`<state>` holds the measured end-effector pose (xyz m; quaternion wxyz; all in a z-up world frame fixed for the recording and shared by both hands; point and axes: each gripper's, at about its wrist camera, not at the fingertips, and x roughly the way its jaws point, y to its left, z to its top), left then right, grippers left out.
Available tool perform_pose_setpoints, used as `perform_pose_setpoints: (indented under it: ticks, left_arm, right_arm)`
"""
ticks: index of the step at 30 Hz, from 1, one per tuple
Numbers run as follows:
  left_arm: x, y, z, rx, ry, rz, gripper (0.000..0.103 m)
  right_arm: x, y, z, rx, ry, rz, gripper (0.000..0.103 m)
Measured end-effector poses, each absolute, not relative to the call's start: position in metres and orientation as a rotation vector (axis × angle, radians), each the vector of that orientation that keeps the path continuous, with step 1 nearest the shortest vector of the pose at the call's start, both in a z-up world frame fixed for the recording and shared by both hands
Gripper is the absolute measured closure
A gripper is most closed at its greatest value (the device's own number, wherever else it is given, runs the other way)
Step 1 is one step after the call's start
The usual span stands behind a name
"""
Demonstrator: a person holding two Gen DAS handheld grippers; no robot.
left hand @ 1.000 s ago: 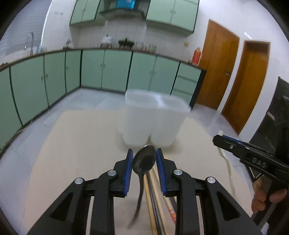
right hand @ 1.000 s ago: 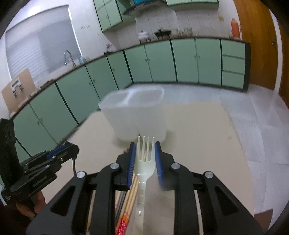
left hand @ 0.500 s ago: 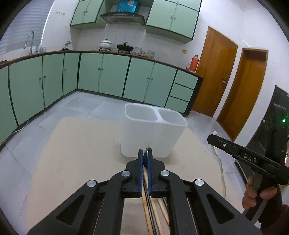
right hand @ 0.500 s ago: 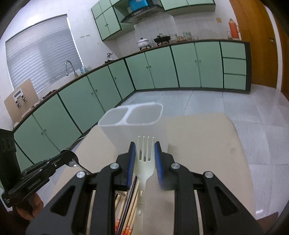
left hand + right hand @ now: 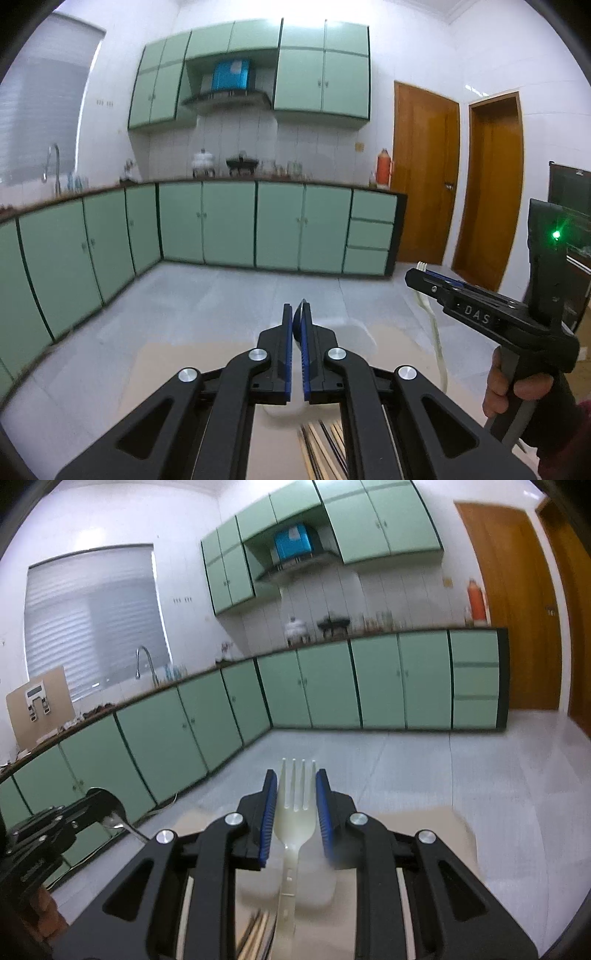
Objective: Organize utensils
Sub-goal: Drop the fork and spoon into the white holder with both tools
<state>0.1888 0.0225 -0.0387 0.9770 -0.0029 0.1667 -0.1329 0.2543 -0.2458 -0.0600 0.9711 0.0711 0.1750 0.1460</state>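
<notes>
My left gripper (image 5: 296,320) is shut on a metal spoon (image 5: 300,317), seen edge-on between its blue pads. In the right wrist view the same gripper (image 5: 94,806) holds the spoon (image 5: 112,810) at the lower left. My right gripper (image 5: 295,794) is shut on a white plastic fork (image 5: 295,812), tines pointing forward; it also shows in the left wrist view (image 5: 428,275) at the right. The white two-compartment holder (image 5: 321,890) lies low under the right gripper, mostly hidden. Both grippers are raised above the table.
Chopsticks (image 5: 325,443) lie on the beige table (image 5: 166,369) below the grippers; they also show in the right wrist view (image 5: 258,930). Green cabinets (image 5: 229,225), grey floor and two brown doors (image 5: 424,177) lie beyond. A white cable (image 5: 437,343) hangs at the right.
Both grippers have risen and tilted up, so the holder has dropped low out of the left wrist view. The left gripper closed on the spoon a second ago and keeps it.
</notes>
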Motion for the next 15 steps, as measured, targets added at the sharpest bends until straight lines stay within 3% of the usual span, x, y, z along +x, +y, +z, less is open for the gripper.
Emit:
perform_pose_setpoints:
  ticks: [6, 15]
  left_arm:
    - [0.231, 0.020, -0.026, 0.025, 0.331, -0.247, 0.099]
    - [0.277, 0.015, -0.050, 0.039, 0.383, -0.221, 0.099]
  right_arm:
    - [0.307, -0.244, -0.049, 0.119, 0.275, 0.252, 0.083]
    - [0.364, -0.237, -0.079, 0.140, 0.287, 0.207, 0.083]
